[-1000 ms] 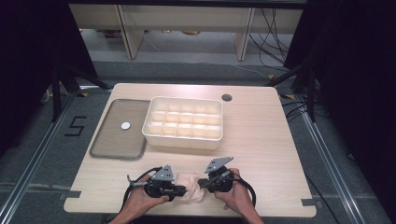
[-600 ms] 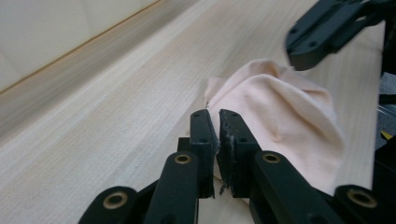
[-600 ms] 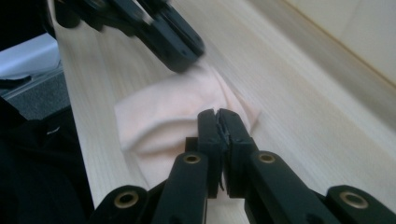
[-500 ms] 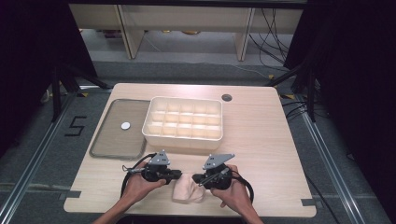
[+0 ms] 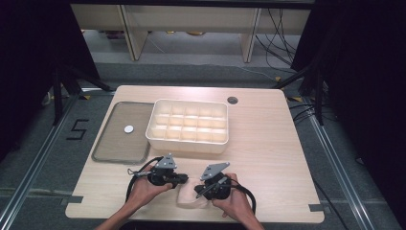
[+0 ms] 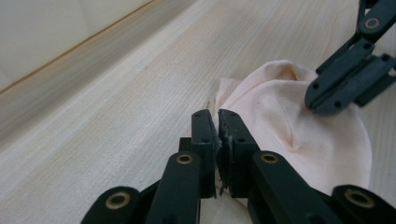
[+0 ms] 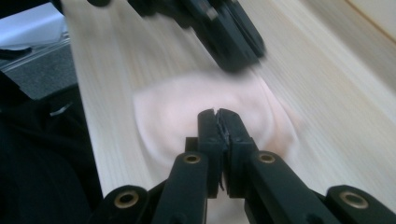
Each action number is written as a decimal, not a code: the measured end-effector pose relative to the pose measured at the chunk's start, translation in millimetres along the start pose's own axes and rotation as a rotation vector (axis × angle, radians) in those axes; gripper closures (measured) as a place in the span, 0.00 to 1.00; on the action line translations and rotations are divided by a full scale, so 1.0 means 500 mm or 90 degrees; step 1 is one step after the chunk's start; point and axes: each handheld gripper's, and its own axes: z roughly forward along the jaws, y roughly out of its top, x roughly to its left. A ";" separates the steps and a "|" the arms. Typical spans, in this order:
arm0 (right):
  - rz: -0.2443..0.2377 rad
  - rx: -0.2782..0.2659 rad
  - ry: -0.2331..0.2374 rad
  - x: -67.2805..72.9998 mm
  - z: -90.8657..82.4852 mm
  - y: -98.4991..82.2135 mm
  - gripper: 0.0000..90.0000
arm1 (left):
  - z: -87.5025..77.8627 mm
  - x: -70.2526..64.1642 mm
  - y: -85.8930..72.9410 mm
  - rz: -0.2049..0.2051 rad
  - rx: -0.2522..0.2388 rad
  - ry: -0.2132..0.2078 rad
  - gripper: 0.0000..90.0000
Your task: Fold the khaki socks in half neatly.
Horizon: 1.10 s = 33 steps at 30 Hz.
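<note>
A pale pink cloth [image 5: 190, 197] lies bunched at the near edge of the table [image 5: 268, 158], between the person's two hands. The left gripper [image 5: 184, 179] sits at the cloth's left edge; in the left gripper view its jaws are pressed together at the cloth's [image 6: 299, 126] rim, and a thin fold seems to be pinched between them, though the view is too tight to be sure. The right gripper [image 5: 198, 192] lies over the cloth's right side; in the right gripper view its jaws are closed tight with the cloth [image 7: 187, 116] blurred just beyond them, and whether they grip any fabric cannot be told. The two grippers point toward each other, tips near. Farther back on the table stands a cream tray [image 5: 153, 125] with many compartments, and just left of it lies a flat grey lid [image 5: 115, 143] with a small white disc [image 5: 129, 129] on it. A dark grommet [image 5: 232, 100] sits near the table's far edge.
</note>
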 end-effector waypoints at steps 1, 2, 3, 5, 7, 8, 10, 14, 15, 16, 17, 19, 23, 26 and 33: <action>0.014 0.003 -0.012 -0.005 -0.011 -0.016 0.98 | 0.001 0.000 0.000 0.009 -0.001 -0.001 0.94; 0.014 0.003 -0.012 -0.005 -0.011 -0.016 0.98 | 0.001 0.000 0.000 0.009 -0.001 -0.001 0.94; 0.021 -0.001 -0.007 -0.010 -0.013 -0.027 0.98 | 0.003 -0.002 -0.001 0.005 0.000 0.000 0.94; 0.016 0.003 -0.016 -0.013 -0.015 -0.033 0.98 | 0.006 -0.002 -0.003 0.014 0.007 0.001 0.94; 0.043 0.005 -0.015 -0.008 -0.011 -0.037 0.98 | 0.010 -0.002 -0.005 0.011 0.005 0.001 0.94; 0.031 0.006 -0.014 -0.008 -0.007 -0.037 0.98 | 0.009 0.000 -0.005 0.022 0.016 0.008 0.94; 0.017 0.020 -0.014 -0.007 -0.001 -0.036 0.98 | 0.004 -0.002 -0.004 0.002 -0.002 0.010 0.94; 0.011 0.016 -0.003 -0.008 -0.001 -0.036 0.98 | -0.022 -0.010 0.003 0.002 -0.023 0.008 0.94; 0.015 0.018 -0.003 -0.009 -0.001 -0.037 0.98 | -0.029 -0.020 0.002 0.003 -0.030 -0.004 0.94; 0.019 0.018 -0.001 -0.009 -0.002 -0.037 0.98 | -0.034 -0.026 0.000 0.007 -0.029 -0.006 0.94; 0.021 0.018 -0.003 -0.008 -0.002 -0.037 0.98 | -0.040 -0.044 -0.006 0.014 -0.027 -0.027 0.94; 0.020 0.019 -0.001 -0.009 -0.001 -0.037 0.98 | -0.041 -0.070 -0.016 0.010 -0.031 -0.052 0.94; 0.018 0.017 -0.008 -0.009 -0.002 -0.037 0.98 | -0.025 -0.110 -0.043 0.044 0.026 -0.059 0.94; 0.020 0.019 -0.005 -0.009 -0.002 -0.037 0.98 | -0.017 -0.111 -0.054 0.069 0.040 -0.041 0.94; 0.034 0.022 -0.010 -0.009 -0.002 -0.039 0.98 | -0.054 -0.093 -0.035 0.026 -0.014 -0.019 0.91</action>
